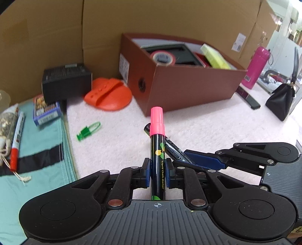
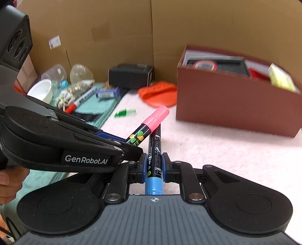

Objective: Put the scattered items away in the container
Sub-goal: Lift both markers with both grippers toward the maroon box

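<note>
Below, pink fleecy surface [image 1: 207, 128], cardboard backdrop [image 1: 169, 17]

Pink-capped black chalk marker [image 1: 157, 150] stands clamped, cap toward twelve o'clock, crossing a blue-capped black marker [image 2: 154, 164] pinched cap-rearward. Brown cardboard box [image 1: 188, 84] sits at one o'clock, already holding a tape roll [image 1: 162, 57].

The marker [image 1: 158, 150] has a pink cap and black barrel with green and yellow dots. The other marker [image 2: 154, 160] is black, capped blue. The box [image 1: 188, 84] is reddish-brown.
</note>
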### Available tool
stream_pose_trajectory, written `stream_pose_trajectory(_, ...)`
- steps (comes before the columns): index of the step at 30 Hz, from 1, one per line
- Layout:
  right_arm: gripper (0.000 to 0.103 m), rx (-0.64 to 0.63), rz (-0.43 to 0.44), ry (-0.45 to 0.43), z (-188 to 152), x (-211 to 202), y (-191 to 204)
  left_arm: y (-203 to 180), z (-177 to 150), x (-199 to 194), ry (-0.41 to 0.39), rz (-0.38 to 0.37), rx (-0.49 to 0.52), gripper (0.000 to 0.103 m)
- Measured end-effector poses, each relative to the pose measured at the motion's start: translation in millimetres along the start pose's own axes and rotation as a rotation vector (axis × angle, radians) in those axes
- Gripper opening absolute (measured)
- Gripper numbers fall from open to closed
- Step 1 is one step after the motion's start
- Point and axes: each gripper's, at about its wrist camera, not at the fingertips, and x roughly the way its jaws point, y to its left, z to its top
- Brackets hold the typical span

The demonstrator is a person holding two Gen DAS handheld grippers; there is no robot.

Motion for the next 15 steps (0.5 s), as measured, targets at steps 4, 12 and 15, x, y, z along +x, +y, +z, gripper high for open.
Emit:
stream_pose_trajectory(4, 0.018, -0.012, -0.023, -0.072, 15, -19, -4, -12, 19, -18, -0.061, -0.003, 0.032, 0.012)
stream_pose_trajectory(12, 0.018, -0.011, -0.103, -0.232, 64, -45, -35, -40, 91, -32, -0.192, -0.025, 0.102, 0.012)
stream_pose_trajectory(15, 0.018, 0.008, -0.127, -0.279, 84, -44, -58, -48, 122, -23, -0.217, -0.042, 0.099, 0.012)
